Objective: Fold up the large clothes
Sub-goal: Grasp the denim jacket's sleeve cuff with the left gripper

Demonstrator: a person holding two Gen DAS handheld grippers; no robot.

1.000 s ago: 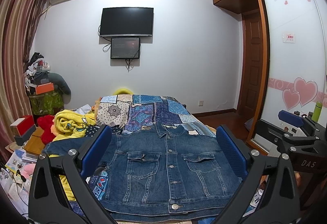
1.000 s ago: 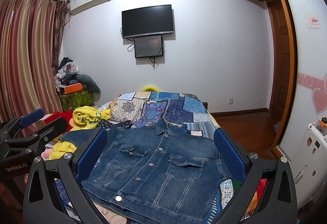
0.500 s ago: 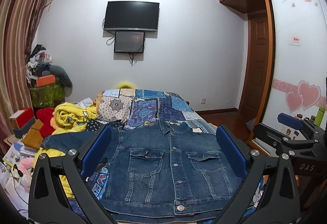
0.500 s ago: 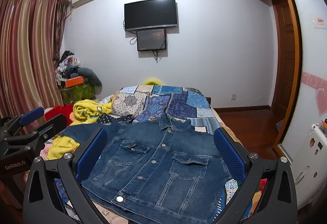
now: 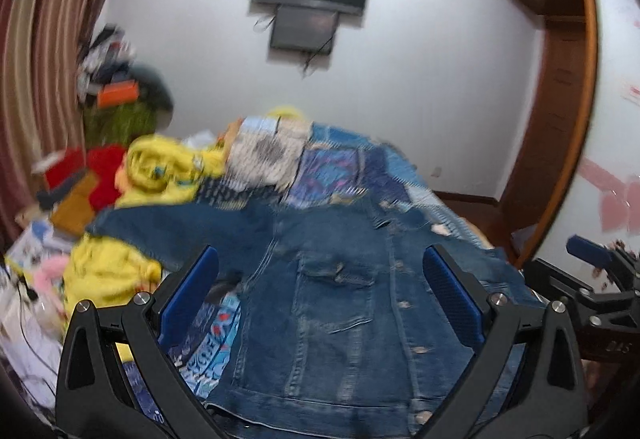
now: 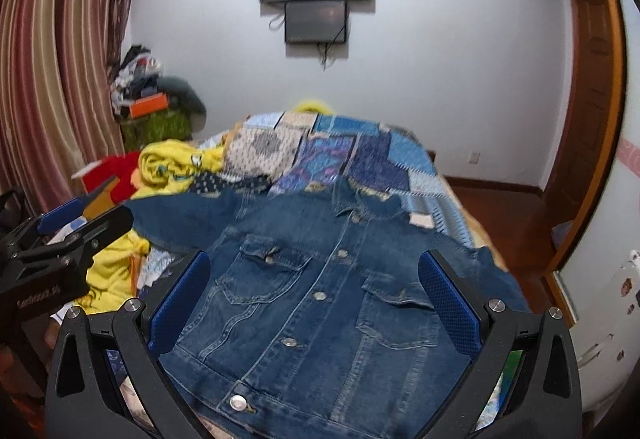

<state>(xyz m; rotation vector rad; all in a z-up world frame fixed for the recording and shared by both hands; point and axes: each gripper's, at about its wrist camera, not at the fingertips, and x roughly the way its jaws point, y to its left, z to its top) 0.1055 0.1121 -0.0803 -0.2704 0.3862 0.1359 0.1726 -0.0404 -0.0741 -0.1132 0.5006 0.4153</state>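
Observation:
A blue denim jacket (image 5: 344,303) lies spread face up on the bed, collar away from me, buttons closed; it also shows in the right wrist view (image 6: 320,291). My left gripper (image 5: 320,295) is open and empty above the jacket's left front. My right gripper (image 6: 314,295) is open and empty above the jacket's middle. The left gripper's body appears at the left edge of the right wrist view (image 6: 52,251). The right gripper's body appears at the right edge of the left wrist view (image 5: 592,295). The left wrist view is blurred.
A patchwork quilt (image 6: 340,155) covers the bed behind the jacket. Yellow cloth (image 6: 176,163) and red items (image 6: 116,175) lie at the left. A striped curtain (image 6: 52,79) hangs at left. A wooden door (image 6: 588,119) and white wardrobe (image 6: 624,239) stand at right.
Both grippers have tilted down and moved closer over the jacket. The left gripper swung leftward, which blurs its view. Both stay open.

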